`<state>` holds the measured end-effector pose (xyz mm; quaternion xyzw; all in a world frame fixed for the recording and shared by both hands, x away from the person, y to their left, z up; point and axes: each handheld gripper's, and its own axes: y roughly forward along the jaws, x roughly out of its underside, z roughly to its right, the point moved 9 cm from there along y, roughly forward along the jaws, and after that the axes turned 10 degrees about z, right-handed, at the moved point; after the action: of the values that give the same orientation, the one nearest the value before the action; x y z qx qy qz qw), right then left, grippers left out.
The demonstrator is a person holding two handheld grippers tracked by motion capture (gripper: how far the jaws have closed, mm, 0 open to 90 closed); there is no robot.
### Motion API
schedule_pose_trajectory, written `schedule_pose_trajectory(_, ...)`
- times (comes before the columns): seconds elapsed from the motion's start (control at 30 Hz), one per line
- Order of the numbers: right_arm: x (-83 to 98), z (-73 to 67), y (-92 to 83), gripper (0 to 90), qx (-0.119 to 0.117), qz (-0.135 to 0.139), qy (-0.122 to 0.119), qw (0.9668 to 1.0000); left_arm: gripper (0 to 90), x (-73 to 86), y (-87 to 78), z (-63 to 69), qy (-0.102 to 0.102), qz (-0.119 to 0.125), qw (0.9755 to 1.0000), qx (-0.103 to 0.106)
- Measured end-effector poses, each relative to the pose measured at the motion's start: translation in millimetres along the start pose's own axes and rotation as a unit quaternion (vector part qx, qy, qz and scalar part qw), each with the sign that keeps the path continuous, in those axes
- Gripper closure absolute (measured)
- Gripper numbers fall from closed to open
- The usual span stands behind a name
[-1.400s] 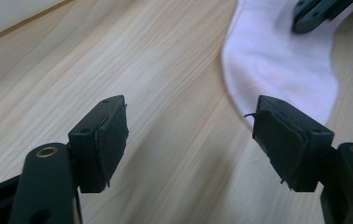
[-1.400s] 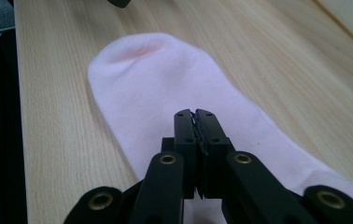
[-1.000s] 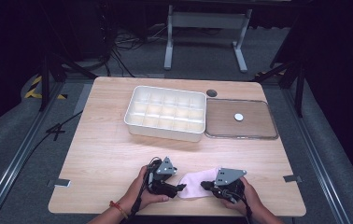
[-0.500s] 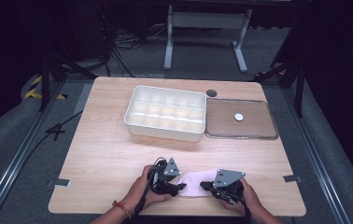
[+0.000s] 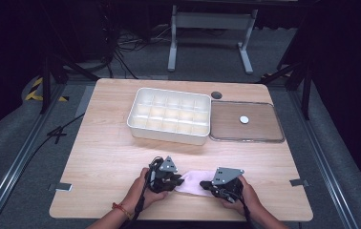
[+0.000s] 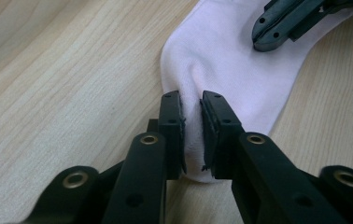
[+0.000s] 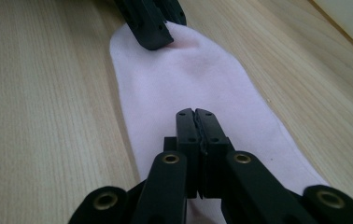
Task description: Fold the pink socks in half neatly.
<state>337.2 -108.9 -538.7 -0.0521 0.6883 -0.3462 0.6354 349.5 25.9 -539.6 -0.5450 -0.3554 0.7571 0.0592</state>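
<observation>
A pale pink sock (image 5: 194, 183) lies flat on the wooden table near its front edge, between the person's two hands. My left gripper (image 5: 179, 181) is at the sock's left end. Its jaws have just been closing, and in the left gripper view they (image 6: 192, 100) pinch a raised fold of the sock (image 6: 226, 60). My right gripper (image 5: 205, 184) holds the opposite end. In the right gripper view it (image 7: 196, 113) is shut tight, with the sock (image 7: 184, 79) running out from under its tips. Each gripper view also shows the other gripper's tips on the far end of the sock.
A white tray with several compartments (image 5: 168, 134) stands at the middle back. Right of it lies a flat clear-rimmed tray (image 5: 264, 131) with a small white disc (image 5: 244, 119) on it. A dark round hole (image 5: 216, 95) sits behind them. The table's front edge is just behind the hands.
The left gripper has closed in on the sock's left end. Both hands have stayed about where they were, and the sock has not shifted.
</observation>
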Motion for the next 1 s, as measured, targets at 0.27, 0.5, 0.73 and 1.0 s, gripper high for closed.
schedule_pose_trajectory(0.27,-3.9,2.7,5.8,89.8,-0.008,-0.005,0.008,0.9999,81.0,-3.9,-3.8,-1.9,0.003,0.017,0.9998,-0.007)
schedule_pose_trajectory(0.5,-7.2,3.8,10.9,89.9,-0.009,-0.009,0.007,0.9999,81.3,-10.5,-8.6,-2.5,0.011,0.03,0.9995,-0.005)
schedule_pose_trajectory(0.73,-10.4,3.9,14.8,89.9,-0.007,-0.017,0.002,0.9998,81.2,-17.3,-9.8,0.8,0.018,0.037,0.9991,-0.003)
schedule_pose_trajectory(1.0,-12.7,5.5,18.3,90.0,-0.002,-0.015,0.001,0.9999,81.1,-24.9,-8.9,6.4,0.032,0.044,0.9985,0.003)
